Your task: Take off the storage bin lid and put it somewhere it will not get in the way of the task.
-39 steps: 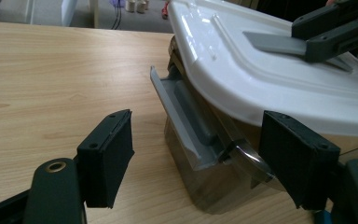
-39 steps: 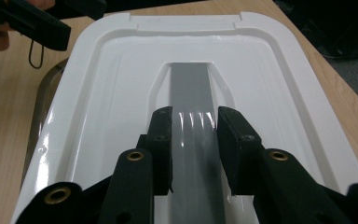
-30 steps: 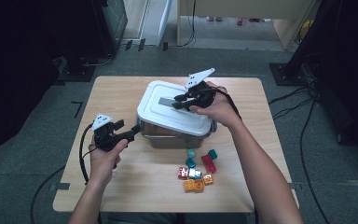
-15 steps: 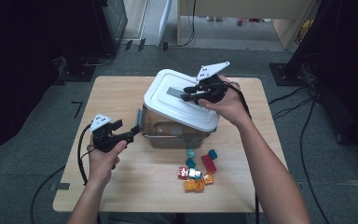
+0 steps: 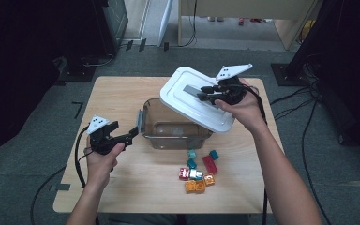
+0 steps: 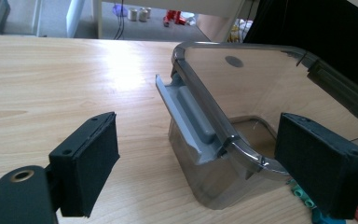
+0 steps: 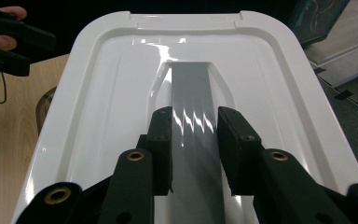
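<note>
A clear plastic bin stands uncovered in the middle of the table. Its white lid hangs tilted above the bin's right rear, and my right gripper is shut on the lid's grey handle. In the right gripper view both pads press the handle's sides on the lid. My left gripper sits at the bin's left end. Its jaws have just been opening and stand wide. The bin's near corner and grey latch lie between the pads, untouched.
Several small coloured blocks lie on the wooden table in front of the bin. Cables trail from both grippers over the table's edges. Dark equipment and a carpeted floor surround the table.
The right gripper has lifted the lid up and to the right off the bin, tilting it. The left gripper's jaws have spread wider by the latch; that hand stayed put.
</note>
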